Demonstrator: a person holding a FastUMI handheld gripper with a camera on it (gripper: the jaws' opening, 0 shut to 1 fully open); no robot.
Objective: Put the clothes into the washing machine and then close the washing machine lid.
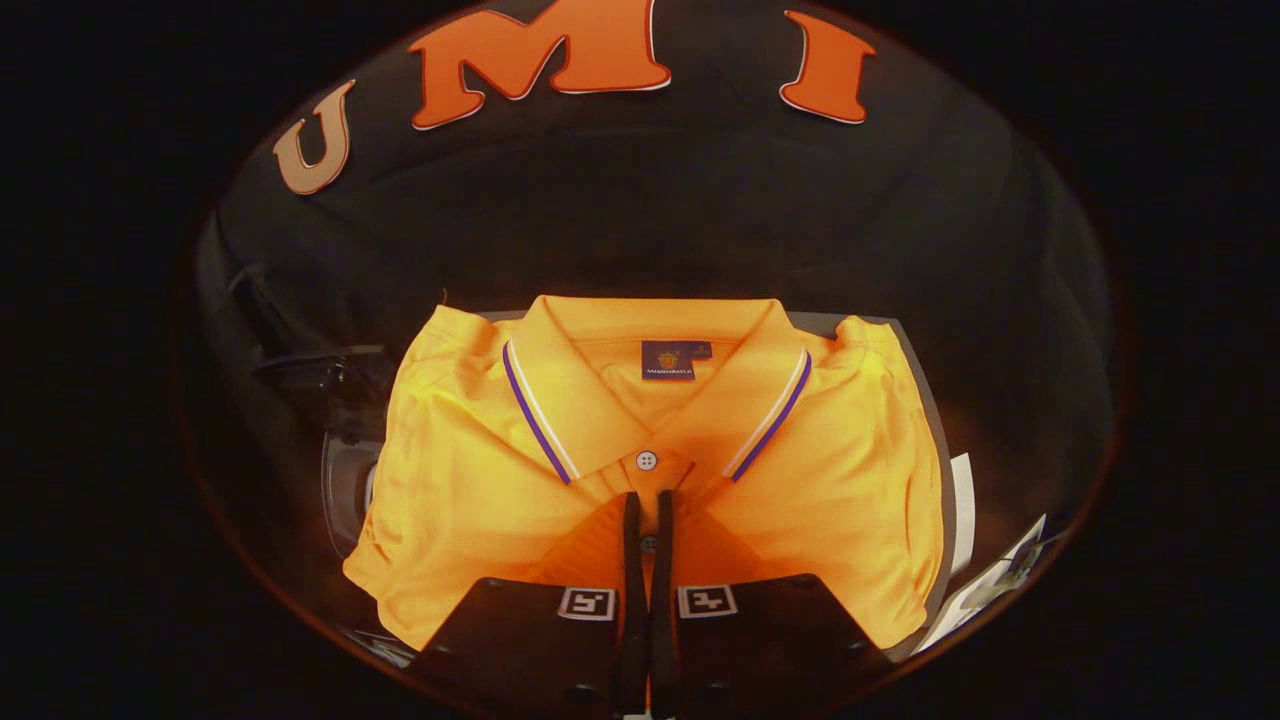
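Pinching the placket, the hand-held gripper (648, 505) has its fingers nearly together, apparently holding a fold of the shirt (470, 480) just below the collar (560, 395). The shirt lies folded on a grey surface (925, 400). Beyond it hangs dark cloth. Loading and closing the lid both remain, I judge.

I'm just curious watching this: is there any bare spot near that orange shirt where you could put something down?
Hardly. The folded orange polo shirt covers most of the dark surface beneath it; a thin bare strip runs along the shirt's far and side edges. Papers crowd one side. The black two-finger gripper, fingers nearly together, sits over the shirt's placket.
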